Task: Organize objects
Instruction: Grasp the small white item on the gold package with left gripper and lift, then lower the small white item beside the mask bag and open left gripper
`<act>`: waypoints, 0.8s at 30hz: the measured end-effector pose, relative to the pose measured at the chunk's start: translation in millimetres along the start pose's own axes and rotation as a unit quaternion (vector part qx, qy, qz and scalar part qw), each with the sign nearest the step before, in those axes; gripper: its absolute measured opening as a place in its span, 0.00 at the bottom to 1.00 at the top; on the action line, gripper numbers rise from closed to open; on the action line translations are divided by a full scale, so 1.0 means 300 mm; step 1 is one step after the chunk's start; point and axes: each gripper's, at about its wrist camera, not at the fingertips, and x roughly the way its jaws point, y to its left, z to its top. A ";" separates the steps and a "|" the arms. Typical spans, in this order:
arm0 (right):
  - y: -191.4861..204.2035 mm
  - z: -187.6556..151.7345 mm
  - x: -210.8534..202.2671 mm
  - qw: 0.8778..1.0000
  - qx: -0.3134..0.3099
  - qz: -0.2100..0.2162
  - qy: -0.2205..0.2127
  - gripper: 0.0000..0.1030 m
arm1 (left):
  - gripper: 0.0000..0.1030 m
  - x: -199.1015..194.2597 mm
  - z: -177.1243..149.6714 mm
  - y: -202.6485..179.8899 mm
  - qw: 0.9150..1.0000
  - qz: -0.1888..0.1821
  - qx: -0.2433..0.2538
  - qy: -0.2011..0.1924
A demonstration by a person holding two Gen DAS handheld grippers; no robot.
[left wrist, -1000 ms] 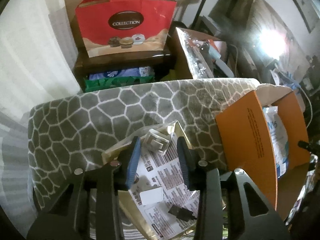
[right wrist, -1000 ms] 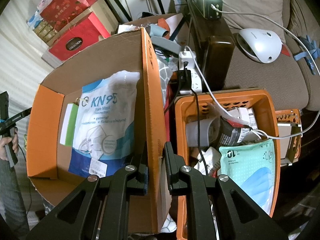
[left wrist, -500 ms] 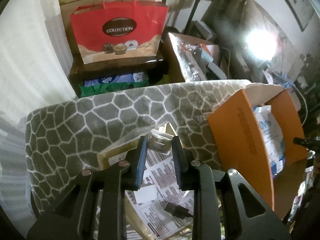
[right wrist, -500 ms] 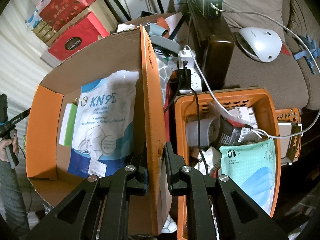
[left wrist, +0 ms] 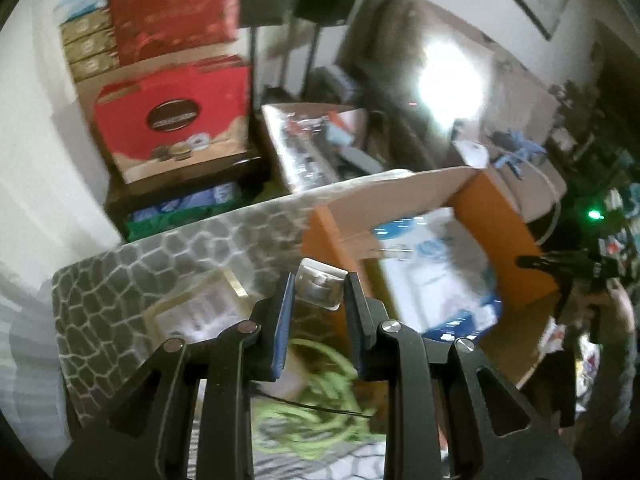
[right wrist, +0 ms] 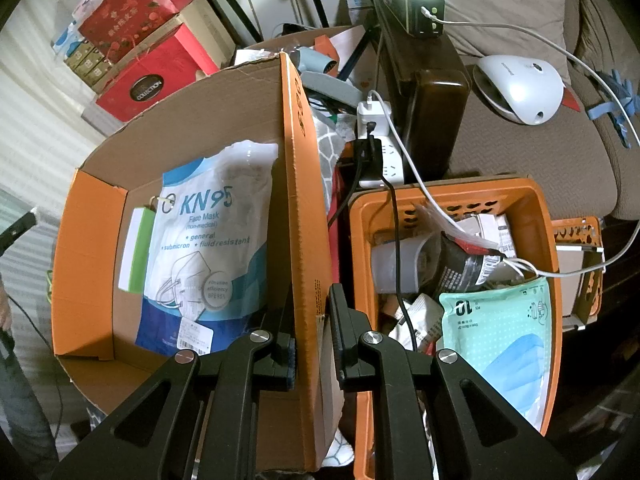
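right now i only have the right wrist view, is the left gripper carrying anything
Observer: Yes. The left gripper is shut on a small white plastic piece, held between its blue pads.
Operator: where is it relative to the box i'm holding
Observer: In the left wrist view the piece hangs just before the near orange wall of the cardboard box, over the grey patterned cover, not yet above the opening.
Operator: anything below it
Observer: A tangle of green cord lies under the left gripper, blurred in that view.
Operator: my side ok
Observer: The right gripper is shut on the box's side wall.
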 end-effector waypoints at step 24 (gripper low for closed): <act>-0.002 0.000 0.000 1.000 -0.001 0.001 0.000 0.12 | 0.22 0.230 0.023 -0.353 0.996 -0.003 0.052 0.076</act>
